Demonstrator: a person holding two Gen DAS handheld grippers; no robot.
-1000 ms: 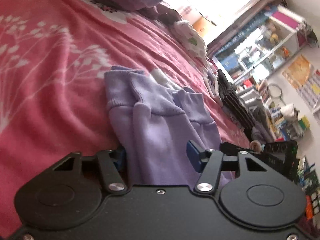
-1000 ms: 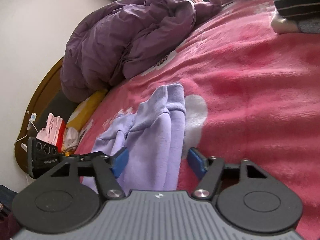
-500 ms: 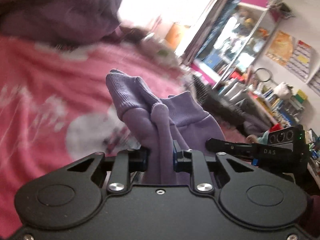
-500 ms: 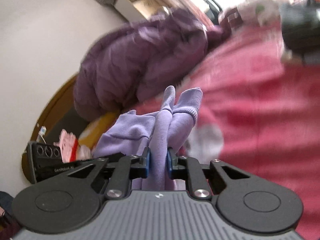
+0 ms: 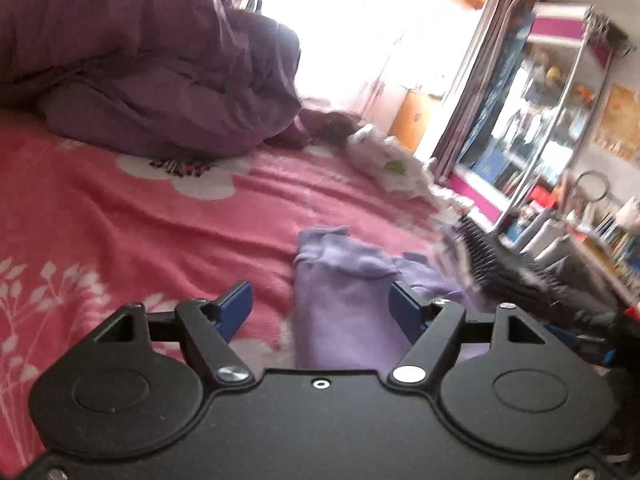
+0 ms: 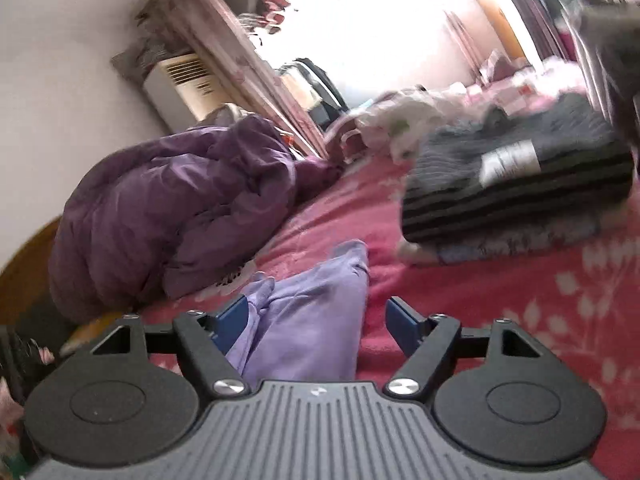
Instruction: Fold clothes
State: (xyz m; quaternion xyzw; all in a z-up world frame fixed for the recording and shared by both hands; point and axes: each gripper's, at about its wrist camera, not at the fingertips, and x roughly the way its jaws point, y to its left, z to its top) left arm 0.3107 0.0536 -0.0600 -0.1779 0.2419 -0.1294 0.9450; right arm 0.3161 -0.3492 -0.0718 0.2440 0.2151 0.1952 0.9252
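Observation:
A lilac sweatshirt [image 5: 340, 300] lies bunched on the pink bedspread [image 5: 140, 232], its ribbed cuffs pointing away from me. My left gripper [image 5: 324, 308] is open, blue pads wide apart, with the garment lying between and just beyond them. In the right wrist view the same lilac sweatshirt [image 6: 312, 312] stretches out ahead, and my right gripper [image 6: 316, 320] is open too, the cloth loose between its fingers and near the left pad. Neither gripper pinches the fabric.
A big purple duvet [image 5: 140, 60] is heaped at the head of the bed. A folded dark striped garment [image 6: 516, 188] sits on a stack to the right, with white patterned clothes [image 5: 392, 168] beyond. Cluttered shelves [image 5: 560, 140] line the right wall.
Half a second ago both grippers were shut on the lifted sweatshirt. Both have opened and the garment now lies on the bedspread, further forward than a second ago.

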